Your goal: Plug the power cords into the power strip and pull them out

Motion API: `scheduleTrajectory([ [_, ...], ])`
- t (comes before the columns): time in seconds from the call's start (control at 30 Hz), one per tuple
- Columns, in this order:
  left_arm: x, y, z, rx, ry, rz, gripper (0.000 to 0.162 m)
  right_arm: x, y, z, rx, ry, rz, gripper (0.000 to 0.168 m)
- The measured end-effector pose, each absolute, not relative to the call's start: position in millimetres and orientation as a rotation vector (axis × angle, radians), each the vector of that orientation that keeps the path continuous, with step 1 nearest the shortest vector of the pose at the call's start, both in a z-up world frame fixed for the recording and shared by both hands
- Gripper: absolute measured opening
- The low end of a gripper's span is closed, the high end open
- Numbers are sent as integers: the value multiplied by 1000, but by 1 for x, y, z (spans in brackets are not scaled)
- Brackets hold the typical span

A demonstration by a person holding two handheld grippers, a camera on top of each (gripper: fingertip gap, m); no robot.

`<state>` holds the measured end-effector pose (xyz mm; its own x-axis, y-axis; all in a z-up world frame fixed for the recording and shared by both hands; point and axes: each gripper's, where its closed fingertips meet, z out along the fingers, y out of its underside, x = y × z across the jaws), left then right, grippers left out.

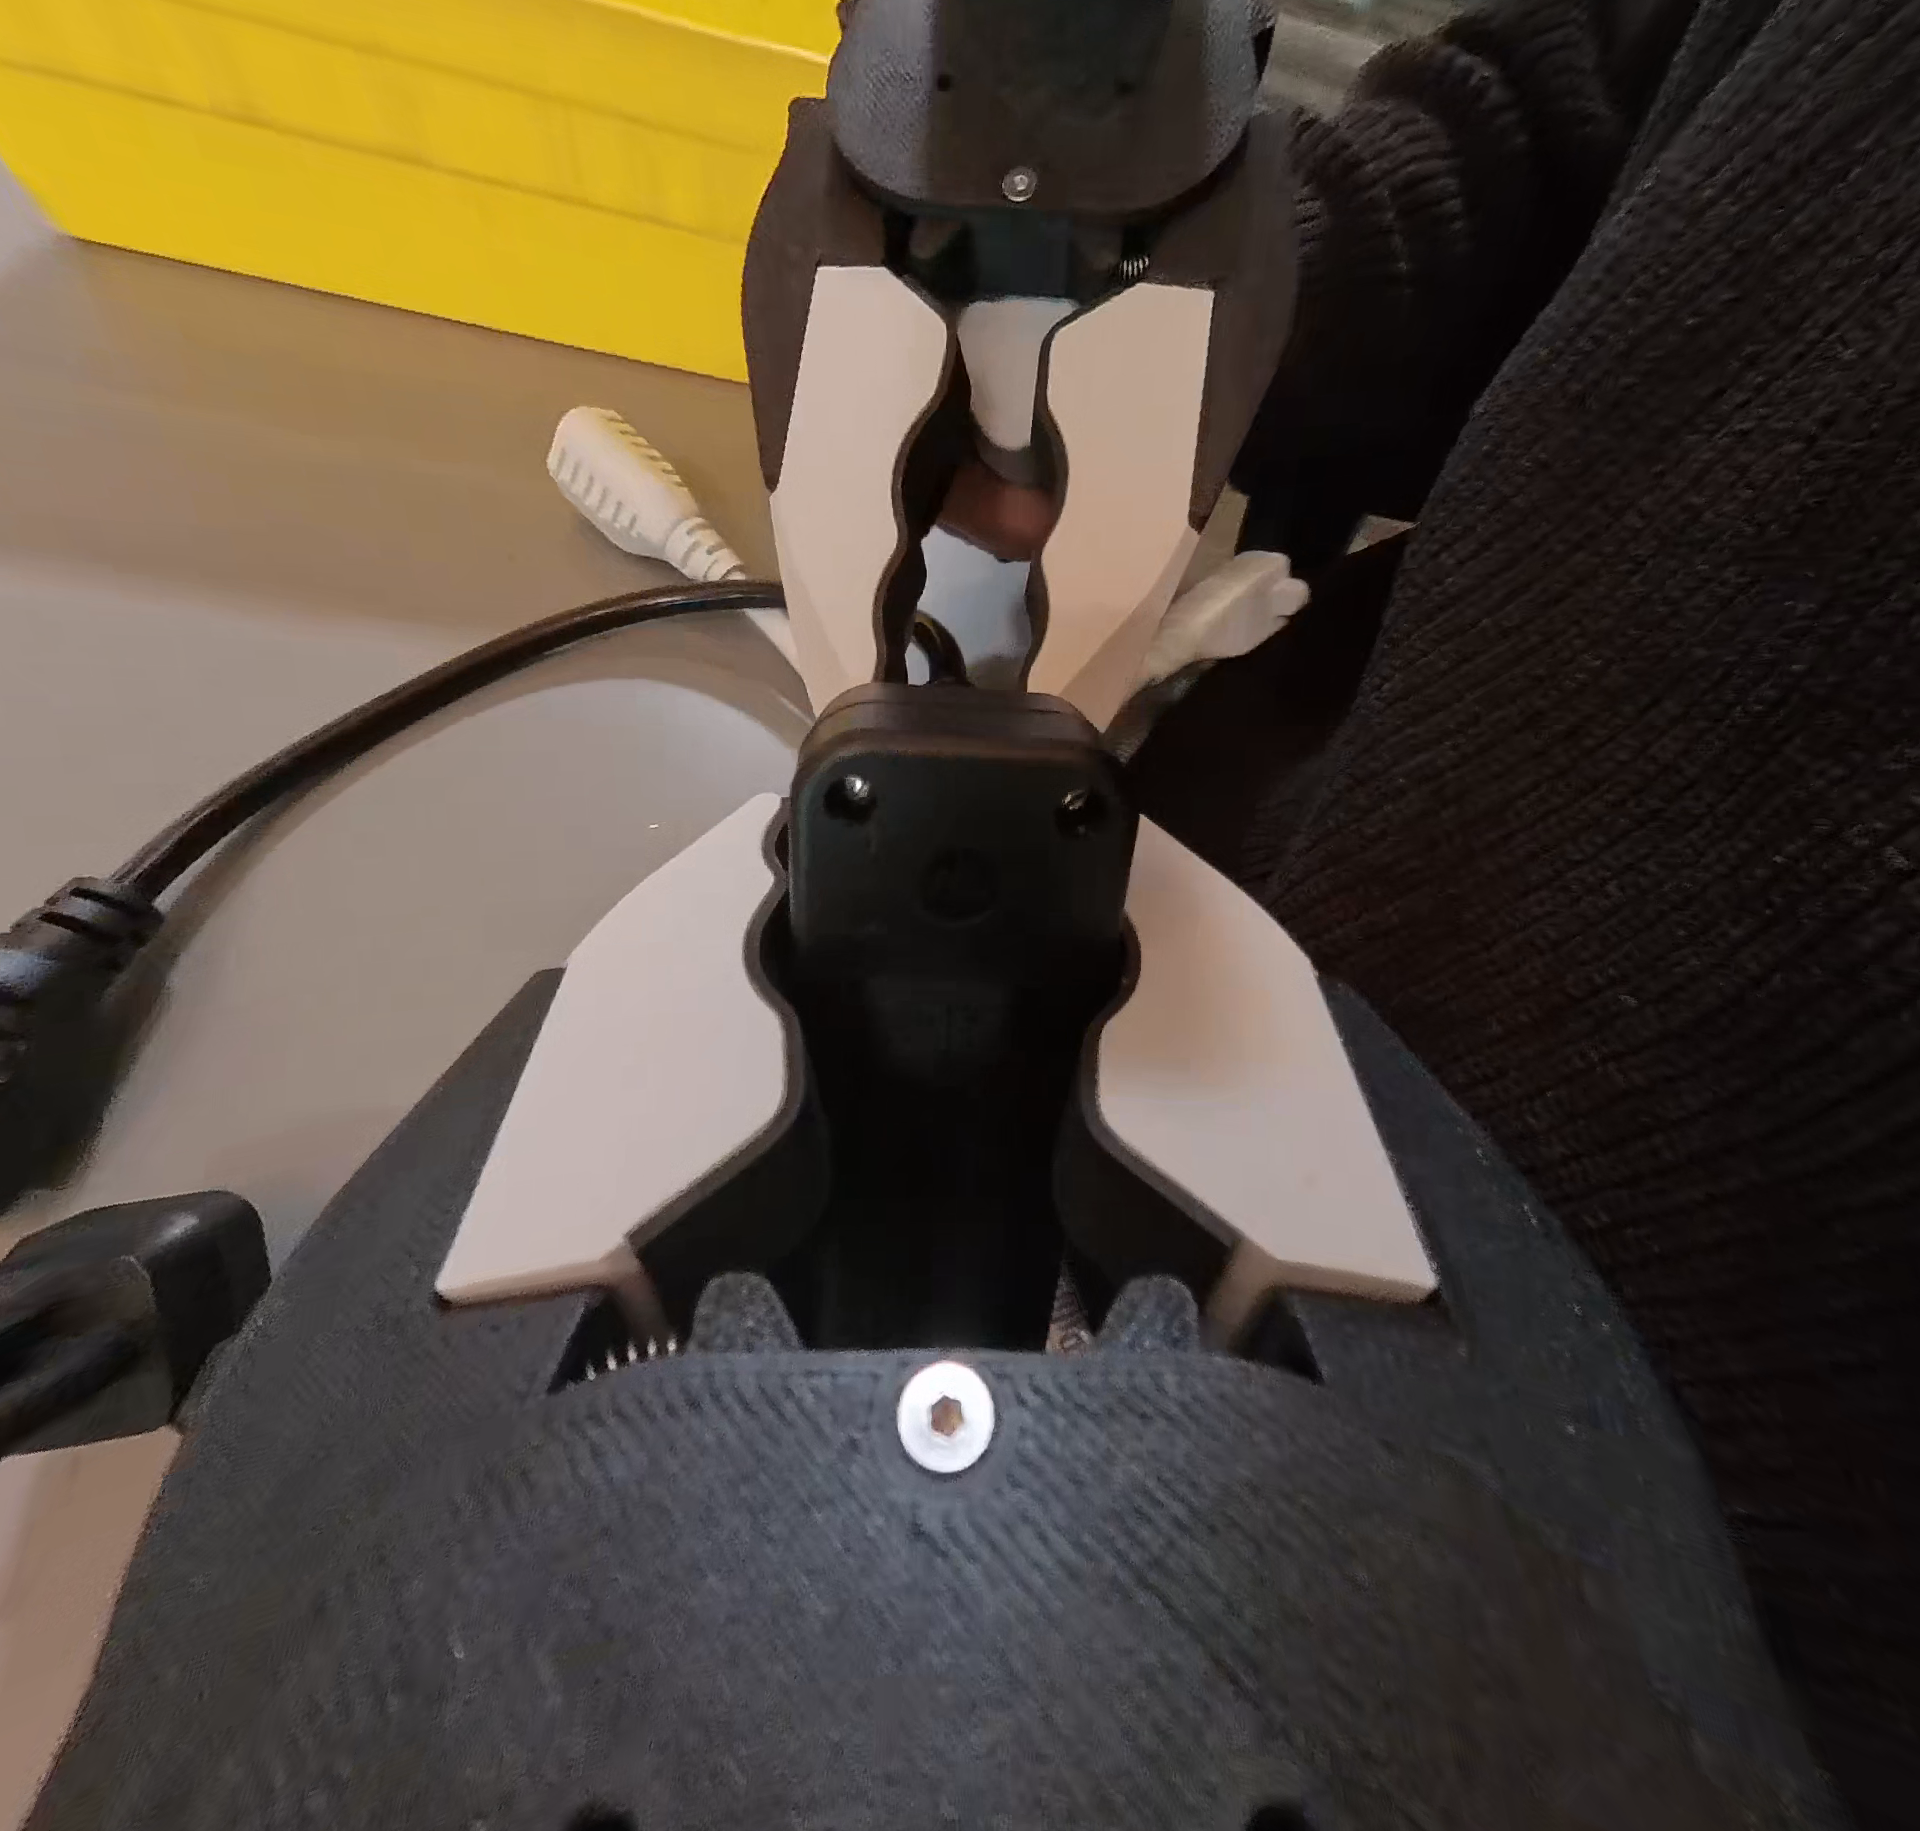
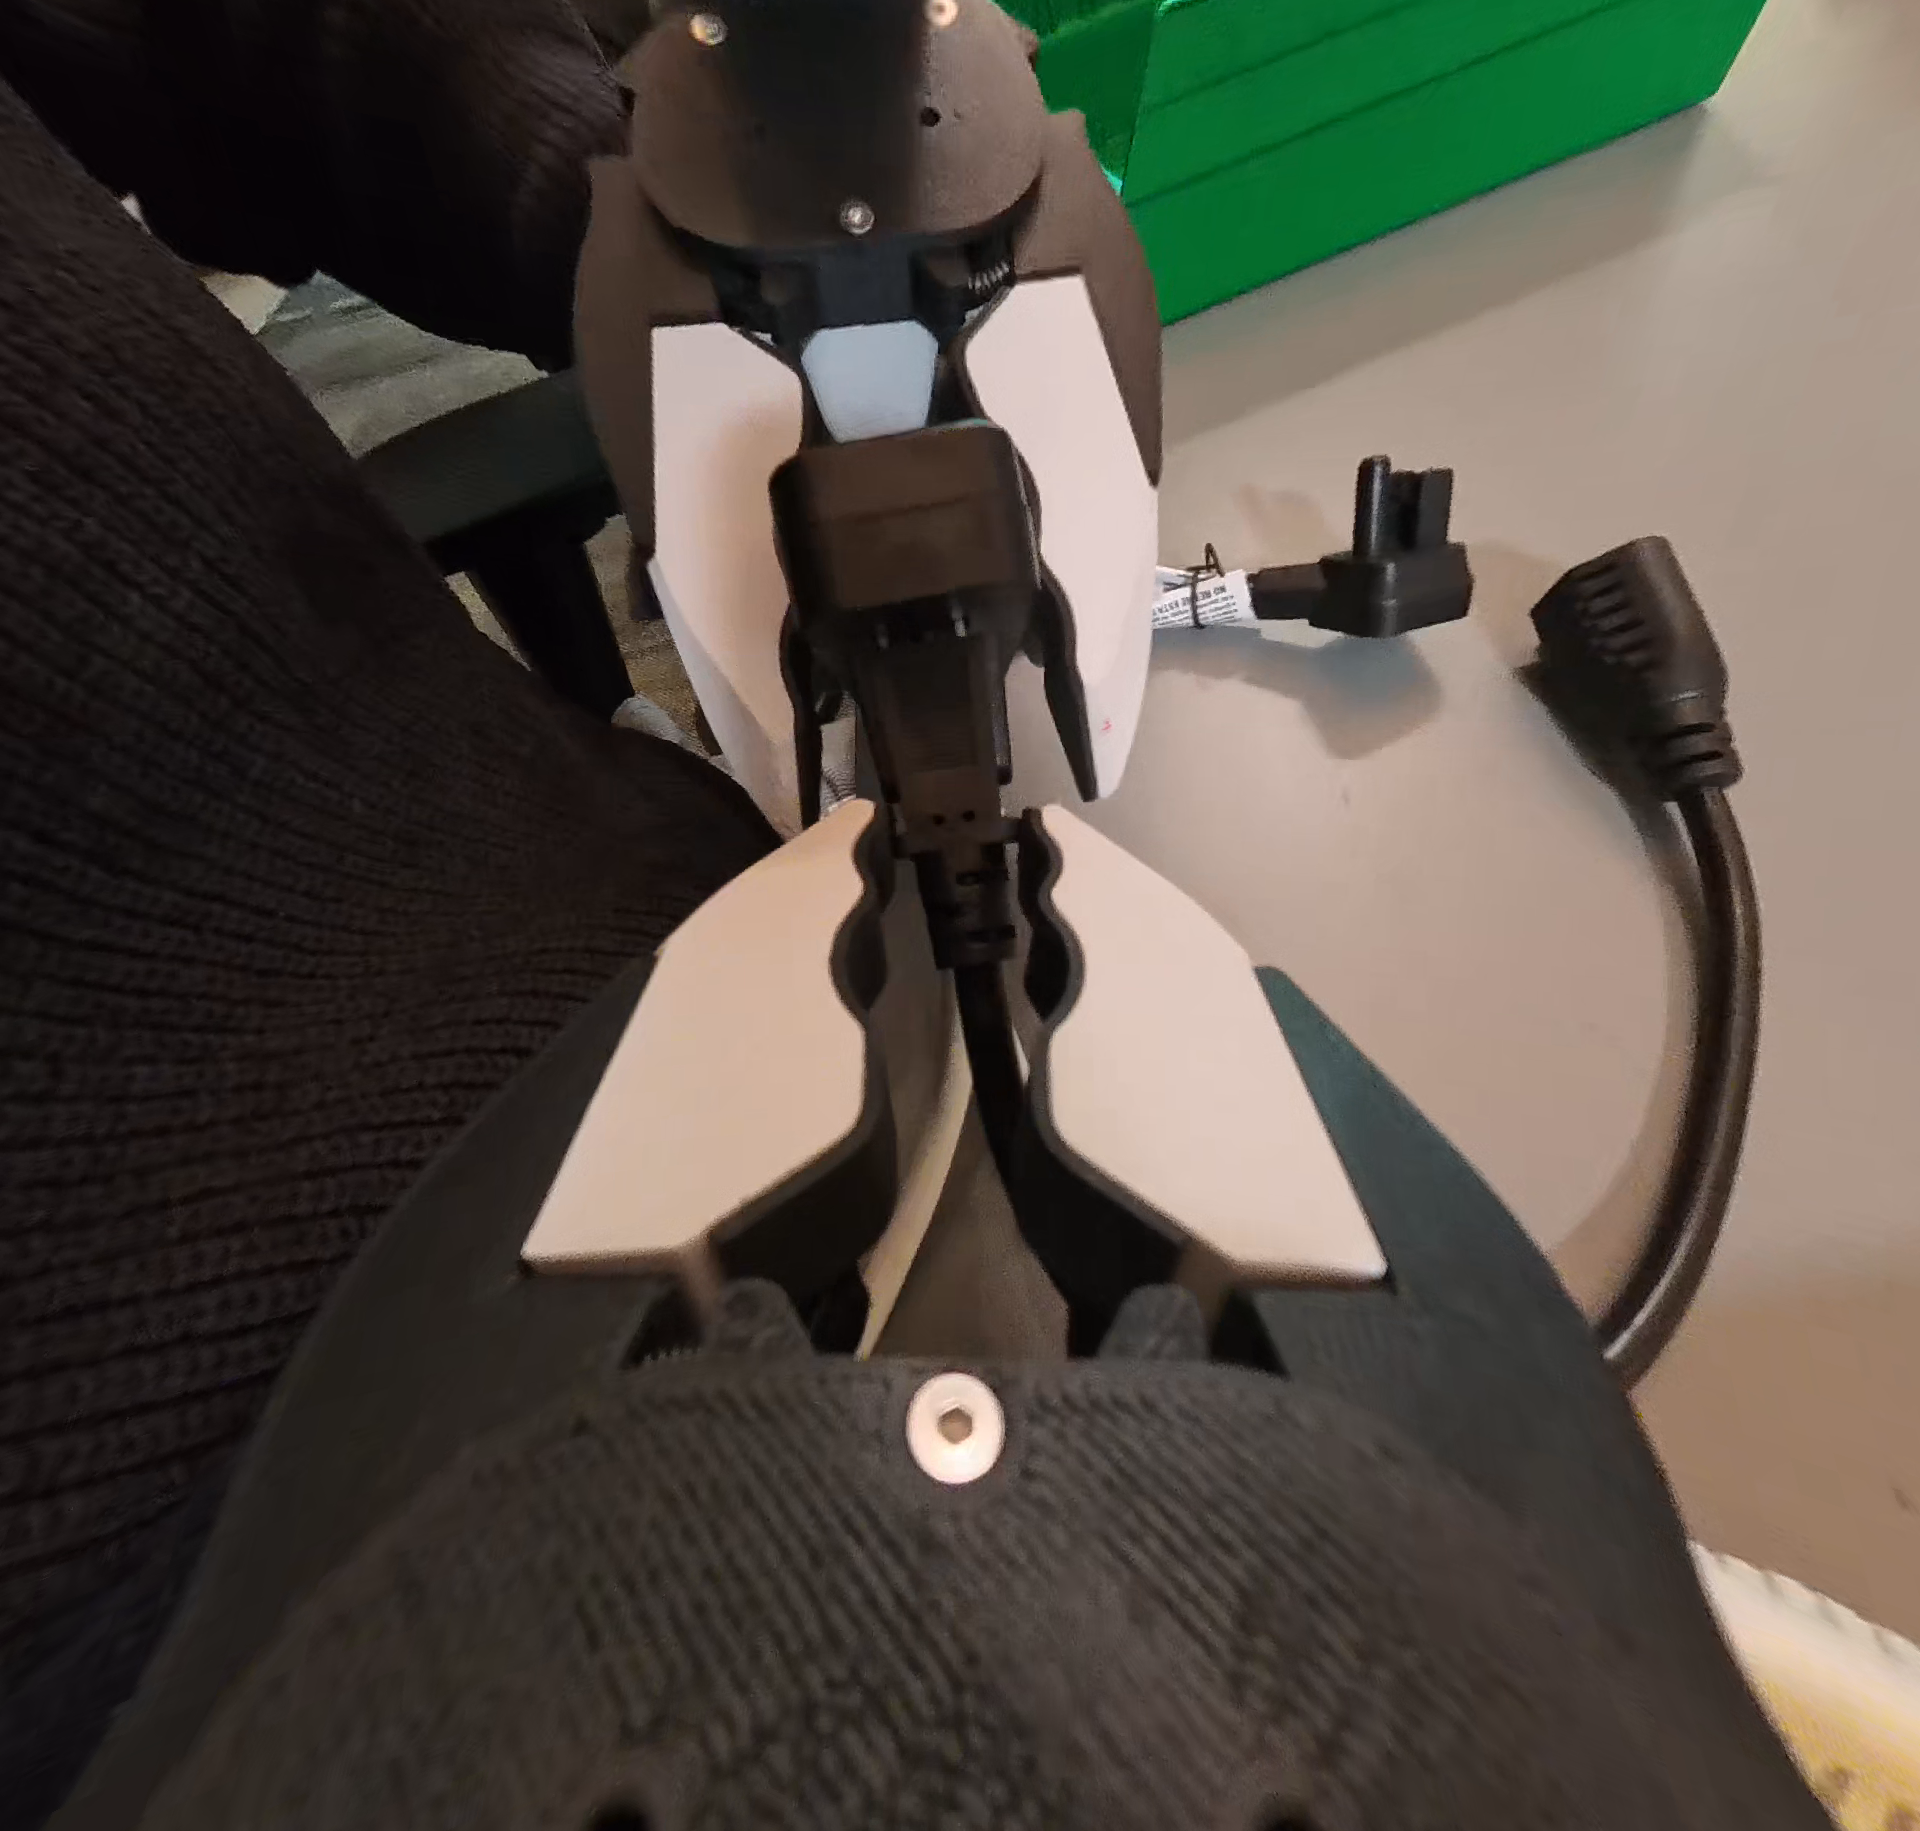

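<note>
My left gripper is shut on a small black socket block, the power strip piece, held above the grey table. In the right wrist view this block sits between the left gripper's white fingers, and a black plug is seated in its face. My right gripper faces the left one and is shut on the plug's ribbed strain relief. The plug's black cord runs back between the right fingers. In the left wrist view the right gripper sits just behind the block.
A yellow bin stands at the back, with a white plug and a looping black cord on the table. In the right wrist view I see a green bin, a black angled plug and a black connector. A person's black knit sleeve is close by.
</note>
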<state>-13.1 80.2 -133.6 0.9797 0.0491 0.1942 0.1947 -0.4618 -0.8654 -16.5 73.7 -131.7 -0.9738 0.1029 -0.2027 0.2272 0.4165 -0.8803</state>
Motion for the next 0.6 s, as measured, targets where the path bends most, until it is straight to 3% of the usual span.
scheduleTrajectory([
  [0.27, -8, 83, -129, -1992, -195, -302, 53, -11, 80, -128, 240, 2374, -1664, 24],
  [0.33, -9, 82, -127, -1970, -214, -294, 53, -16, 82, -127, 249, 2411, -1697, 27],
  [0.43, -11, 85, -126, -1928, -240, -278, 53, -11, 74, -140, 233, 2496, -1630, 45],
  [0.5, -11, 88, -126, -1921, -251, -267, 53, -5, 67, -154, 189, 2596, -1564, 43],
  [0.6, -11, 89, -127, -1918, -233, -239, 53, -10, 62, -158, 189, 2692, -1581, 26],
])
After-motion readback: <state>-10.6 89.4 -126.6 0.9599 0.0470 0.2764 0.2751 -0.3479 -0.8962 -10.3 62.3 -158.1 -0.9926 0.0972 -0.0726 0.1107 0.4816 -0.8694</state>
